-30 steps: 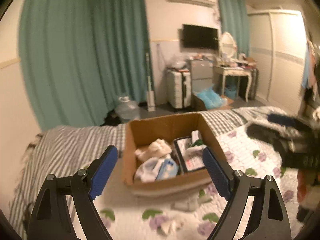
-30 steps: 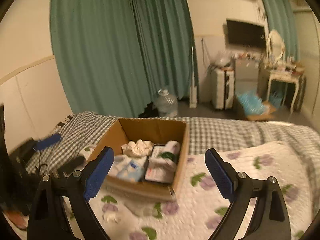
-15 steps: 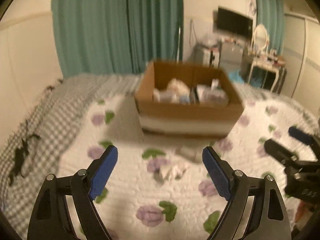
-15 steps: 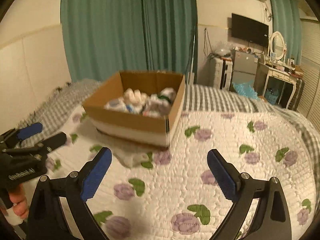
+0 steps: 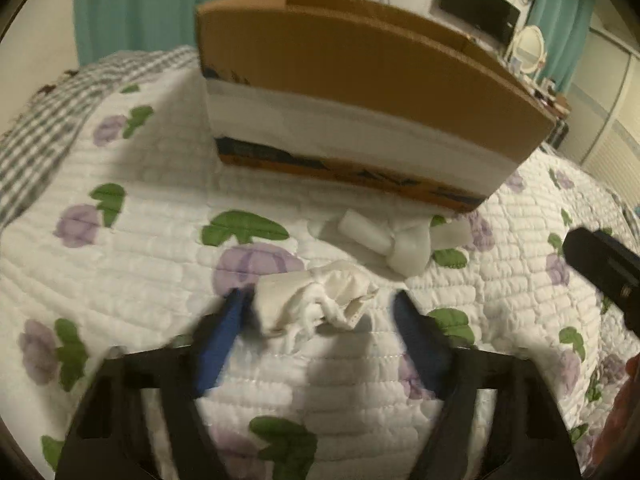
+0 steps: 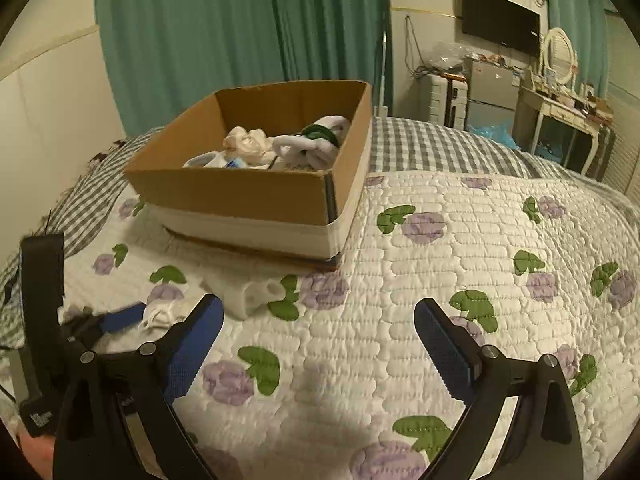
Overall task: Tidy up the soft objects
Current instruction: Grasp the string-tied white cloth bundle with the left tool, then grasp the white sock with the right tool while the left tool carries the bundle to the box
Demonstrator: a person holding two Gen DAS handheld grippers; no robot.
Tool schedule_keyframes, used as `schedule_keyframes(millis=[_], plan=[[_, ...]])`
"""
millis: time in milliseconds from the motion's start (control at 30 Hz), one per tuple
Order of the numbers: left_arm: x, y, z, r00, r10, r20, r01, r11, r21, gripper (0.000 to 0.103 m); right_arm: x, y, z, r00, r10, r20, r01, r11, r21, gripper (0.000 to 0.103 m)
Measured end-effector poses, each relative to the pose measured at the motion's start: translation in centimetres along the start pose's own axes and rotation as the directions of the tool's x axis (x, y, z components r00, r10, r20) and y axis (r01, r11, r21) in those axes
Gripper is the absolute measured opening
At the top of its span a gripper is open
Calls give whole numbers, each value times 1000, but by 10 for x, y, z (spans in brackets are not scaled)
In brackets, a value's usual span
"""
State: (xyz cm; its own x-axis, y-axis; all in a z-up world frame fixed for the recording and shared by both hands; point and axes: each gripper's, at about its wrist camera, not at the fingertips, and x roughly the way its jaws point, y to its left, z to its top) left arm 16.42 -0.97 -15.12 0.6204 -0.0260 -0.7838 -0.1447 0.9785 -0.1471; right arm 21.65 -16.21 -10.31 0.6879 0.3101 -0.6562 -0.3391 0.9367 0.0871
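Observation:
A crumpled white cloth (image 5: 316, 302) lies on the floral quilt between the blue fingers of my left gripper (image 5: 320, 312), which is open around it, low on the bed. It also shows in the right wrist view (image 6: 160, 316). A second white folded cloth (image 5: 394, 240) lies just beyond it, in front of the cardboard box (image 5: 360, 92). The box (image 6: 248, 192) holds several soft white items (image 6: 280, 144). My right gripper (image 6: 318, 344) is open and empty above the quilt, to the right of the left gripper (image 6: 116, 320).
The floral quilt (image 6: 460, 264) covers the bed, with a grey checked blanket (image 6: 432, 148) behind. Teal curtains (image 6: 240, 40), a suitcase, a TV and a dressing table (image 6: 560, 112) stand beyond the bed.
My left gripper has dropped down and forward to the quilt and now straddles the crumpled white cloth. The right gripper has moved slightly closer to the box.

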Motion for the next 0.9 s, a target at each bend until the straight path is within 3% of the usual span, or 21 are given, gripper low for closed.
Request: schedule_keyframes(millis=[167, 433, 700, 900], plan=[[-5, 12, 8, 998, -64, 13, 64, 998, 7, 56, 6, -3, 0, 1000, -16, 4, 16, 999, 40, 97], [-38, 27, 36, 994, -37, 99, 22, 989, 145, 56, 20, 7, -1, 1000, -13, -1, 13, 999, 35, 97], [-28, 37, 41, 987, -25, 161, -10, 977, 212, 56, 68, 49, -2, 997, 37, -74, -39, 999, -35, 96], [-20, 43, 40, 986, -33, 165, -1, 980, 201, 56, 99, 62, -7, 990, 16, -141, -25, 998, -60, 71]])
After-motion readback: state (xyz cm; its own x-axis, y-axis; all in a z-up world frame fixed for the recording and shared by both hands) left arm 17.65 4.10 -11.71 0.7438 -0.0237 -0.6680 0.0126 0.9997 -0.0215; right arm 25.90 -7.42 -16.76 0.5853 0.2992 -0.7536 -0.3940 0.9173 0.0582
